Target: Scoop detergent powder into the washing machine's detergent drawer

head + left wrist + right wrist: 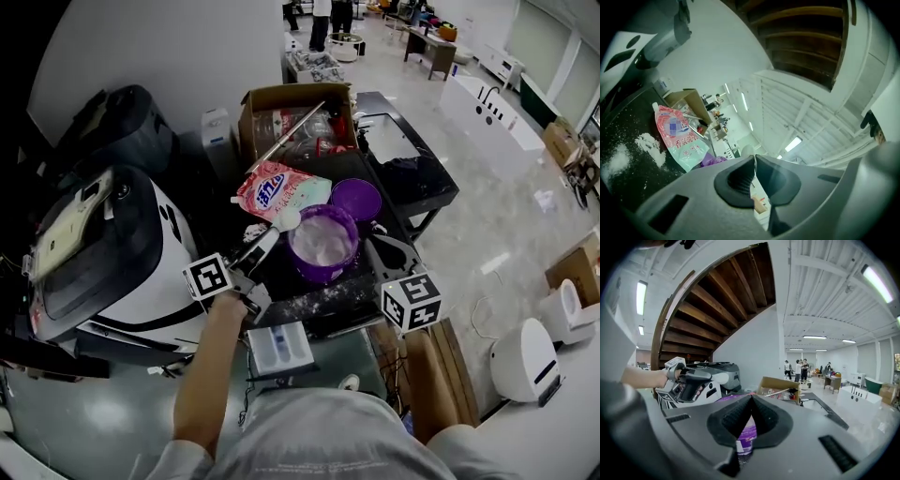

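Note:
A purple tub (323, 246) of white powder stands on the black table (427, 192), and its lid (356, 199) lies behind it. My left gripper (272, 236) is shut on a white scoop (287, 219), which hangs at the tub's left rim. My right gripper (373, 247) is at the tub's right rim with its jaws closed on it; the tub's wall (745, 439) shows below the tips. A pink detergent bag (279, 189) (675, 136) lies behind the tub. The white detergent drawer (279, 347) sits below, near my body. The washing machine (103, 253) stands to the left.
Spilled powder (323, 298) (649, 143) dusts the table in front of the tub. An open cardboard box (295, 117) stands at the back, and a black bin (408, 173) is at the right. White appliances (530, 361) are on the floor at the right. People (800, 369) stand far off.

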`<state>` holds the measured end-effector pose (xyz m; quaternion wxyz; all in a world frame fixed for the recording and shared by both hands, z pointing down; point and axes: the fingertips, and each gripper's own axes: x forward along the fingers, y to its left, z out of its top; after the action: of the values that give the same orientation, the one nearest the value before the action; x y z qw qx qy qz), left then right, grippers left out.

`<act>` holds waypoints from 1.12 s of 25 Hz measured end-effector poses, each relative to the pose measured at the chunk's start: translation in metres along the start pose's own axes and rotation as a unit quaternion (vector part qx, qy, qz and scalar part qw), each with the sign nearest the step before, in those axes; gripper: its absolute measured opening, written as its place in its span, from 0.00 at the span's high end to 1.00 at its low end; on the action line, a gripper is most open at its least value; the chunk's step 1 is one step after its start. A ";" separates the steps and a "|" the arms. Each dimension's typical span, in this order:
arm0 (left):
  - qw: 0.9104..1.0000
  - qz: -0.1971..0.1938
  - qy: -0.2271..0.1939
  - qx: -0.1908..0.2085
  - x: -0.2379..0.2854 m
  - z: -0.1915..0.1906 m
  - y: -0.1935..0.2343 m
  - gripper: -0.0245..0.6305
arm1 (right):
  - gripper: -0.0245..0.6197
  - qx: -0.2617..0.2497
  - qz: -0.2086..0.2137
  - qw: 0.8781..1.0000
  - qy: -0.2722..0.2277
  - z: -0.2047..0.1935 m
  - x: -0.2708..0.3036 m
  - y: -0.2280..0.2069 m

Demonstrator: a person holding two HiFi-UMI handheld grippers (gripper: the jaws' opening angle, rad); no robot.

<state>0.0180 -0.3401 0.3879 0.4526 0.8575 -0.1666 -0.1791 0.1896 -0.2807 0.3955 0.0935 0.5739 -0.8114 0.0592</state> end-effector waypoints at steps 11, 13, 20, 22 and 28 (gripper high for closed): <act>0.990 0.058 -0.107 0.066 -0.084 0.009 -0.049 0.94 | 0.95 -0.064 0.124 0.989 -0.052 0.031 -0.002 0.048; 0.985 0.078 -0.131 0.078 -0.104 0.002 -0.056 0.94 | 0.95 -0.070 0.145 0.985 -0.064 0.036 -0.007 0.058; 0.967 0.152 -0.191 0.076 -0.163 -0.043 -0.069 0.94 | 0.95 -0.069 0.224 0.970 -0.069 0.033 -0.022 0.093; 0.962 0.174 -0.197 0.078 -0.179 -0.055 -0.068 0.94 | 0.95 -0.064 0.245 0.965 -0.066 0.030 -0.026 0.105; 0.953 0.215 -0.202 0.075 -0.221 -0.075 -0.057 0.94 | 0.95 -0.063 0.275 0.959 -0.035 0.002 -0.027 0.142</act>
<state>-0.1355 -0.1565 0.4147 0.3719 0.7786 -0.4476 -0.2346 0.0647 -0.2088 0.3897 0.0814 0.3237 -0.9426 0.0111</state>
